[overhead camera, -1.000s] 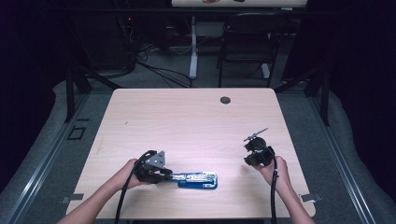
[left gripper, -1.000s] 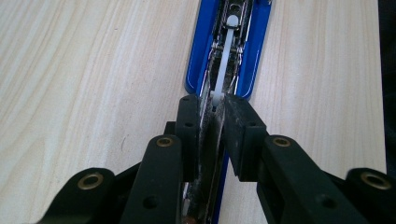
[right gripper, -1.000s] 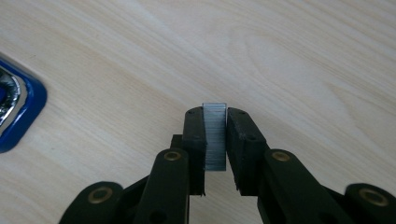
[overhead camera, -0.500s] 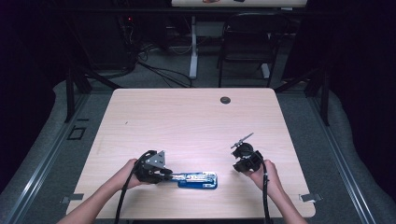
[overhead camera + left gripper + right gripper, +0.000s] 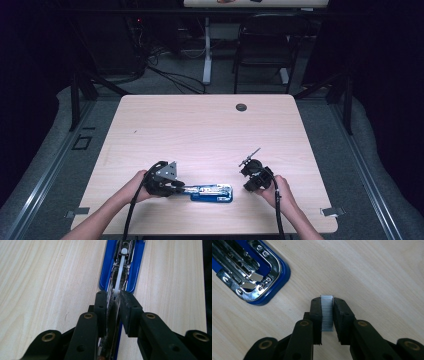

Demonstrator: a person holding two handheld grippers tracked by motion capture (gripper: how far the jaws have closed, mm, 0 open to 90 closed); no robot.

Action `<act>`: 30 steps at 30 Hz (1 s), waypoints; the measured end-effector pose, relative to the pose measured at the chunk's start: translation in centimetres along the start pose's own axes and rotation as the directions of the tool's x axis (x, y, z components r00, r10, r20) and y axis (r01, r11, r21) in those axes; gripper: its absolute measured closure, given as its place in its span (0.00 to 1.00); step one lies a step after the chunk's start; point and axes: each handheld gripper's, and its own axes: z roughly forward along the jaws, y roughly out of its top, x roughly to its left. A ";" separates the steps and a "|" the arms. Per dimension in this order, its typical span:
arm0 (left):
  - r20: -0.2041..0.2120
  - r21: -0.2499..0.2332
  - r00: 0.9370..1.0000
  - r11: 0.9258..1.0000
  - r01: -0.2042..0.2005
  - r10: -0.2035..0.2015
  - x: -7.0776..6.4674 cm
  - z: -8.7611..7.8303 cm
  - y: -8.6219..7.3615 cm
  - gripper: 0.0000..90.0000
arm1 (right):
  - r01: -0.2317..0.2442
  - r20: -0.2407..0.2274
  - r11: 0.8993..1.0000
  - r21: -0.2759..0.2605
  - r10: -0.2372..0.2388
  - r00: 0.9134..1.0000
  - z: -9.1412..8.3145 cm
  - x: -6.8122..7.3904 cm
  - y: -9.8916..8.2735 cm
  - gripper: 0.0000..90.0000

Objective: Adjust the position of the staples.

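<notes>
The blue stapler [image 5: 212, 192] lies flat on the wooden table [image 5: 200, 130] near the table's front edge, opened so that its chrome staple channel [image 5: 120, 277] faces up. In the left gripper view, the left gripper [image 5: 115, 302] has its jaws closed together on the stapler's rear metal section, one jaw on each side of the channel. In the high view this gripper [image 5: 165, 180] sits at the stapler's left end, held by the person's left hand [image 5: 137, 186]. The right gripper [image 5: 256, 175] stands just to the right of the stapler, apart from it, held by the right hand [image 5: 280, 190]. In the right gripper view, its jaws are clamped on a strip of staples [image 5: 327, 312], held upright between the pads, with the stapler's rounded front end [image 5: 259, 277] near, to the upper left. A small dark round disc [image 5: 241, 107] rests well beyond the stapler, near the table's far edge.
</notes>
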 end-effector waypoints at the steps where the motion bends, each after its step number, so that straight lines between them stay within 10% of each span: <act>1: 0.000 0.000 1.000 1.000 0.000 0.000 0.0 0.0 0.0 0.85 | -0.013 -0.004 1.000 -0.013 0.013 1.000 0.2 0.1 0.0 0.87; 30: 0.005 0.000 1.000 1.000 0.001 -0.001 0.1 0.0 0.0 0.85 | 0.044 -0.016 0.994 0.097 -0.043 0.999 0.3 -0.1 1.2 0.87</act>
